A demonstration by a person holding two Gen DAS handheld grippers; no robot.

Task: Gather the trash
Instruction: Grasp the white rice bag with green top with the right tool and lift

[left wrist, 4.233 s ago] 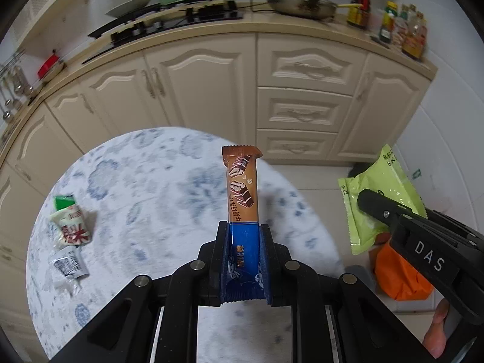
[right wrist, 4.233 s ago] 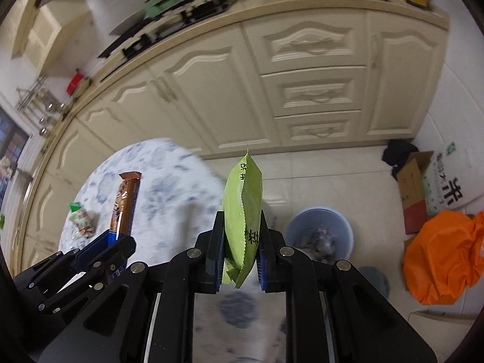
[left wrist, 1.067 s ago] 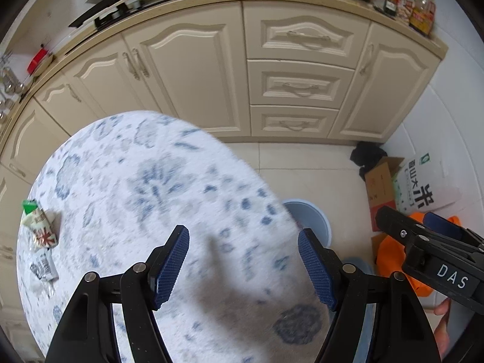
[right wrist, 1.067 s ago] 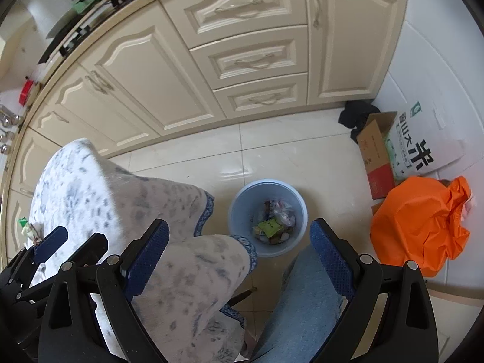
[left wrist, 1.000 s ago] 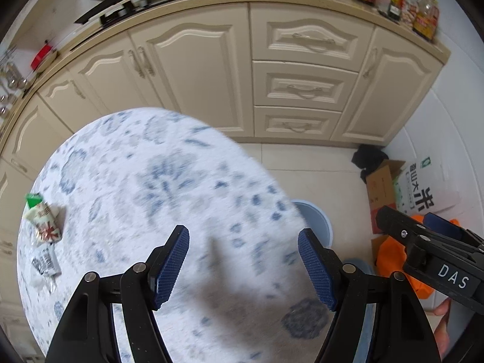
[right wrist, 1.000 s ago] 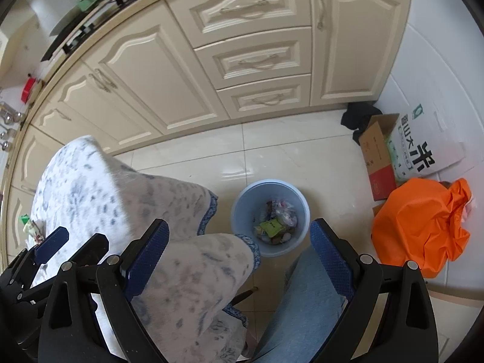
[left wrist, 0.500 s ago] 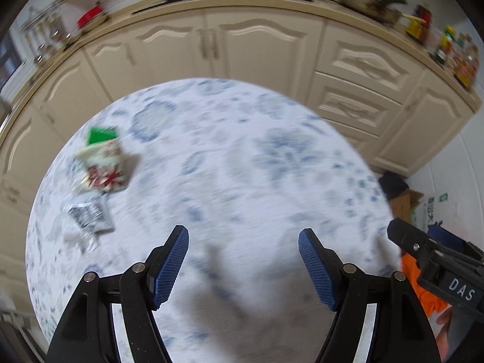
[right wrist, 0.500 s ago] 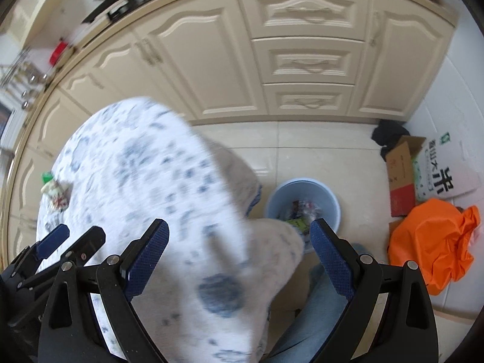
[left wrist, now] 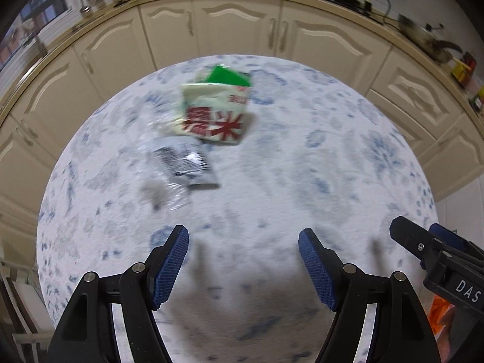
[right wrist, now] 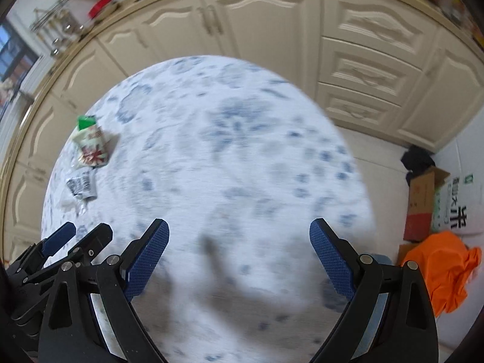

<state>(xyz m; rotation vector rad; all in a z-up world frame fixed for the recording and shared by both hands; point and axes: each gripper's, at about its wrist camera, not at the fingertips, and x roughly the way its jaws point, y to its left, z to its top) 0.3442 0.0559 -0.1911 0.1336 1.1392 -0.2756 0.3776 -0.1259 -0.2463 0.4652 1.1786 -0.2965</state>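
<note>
Trash left on the bench: two wrappers, both lying flat on the round blue-floral cloth, ahead and left of the left gripper. Left jaws are wide apart, blue pads facing each other with nothing between them, only bare cloth below. Right gripper same story: jaws spread wide, empty, hanging over the cloth nearer the bench's right side; in the left wrist view its black body pokes in at the lower right edge. Nearest piece of trash is the silver-grey wrapper with dark print, crumpled, with some clear film trailing off its near-left corner. Just past it, touching or overlapping its far edge, is the cream packet with red characters and a green top. From the right wrist view both sit at the far left of the bench, well apart from the right jaws. Both views are motion-blurred. Beyond the bench: cream cabinets run along the back, worktop above them. On the floor to the right, an orange bag and a cardboard box.
</note>
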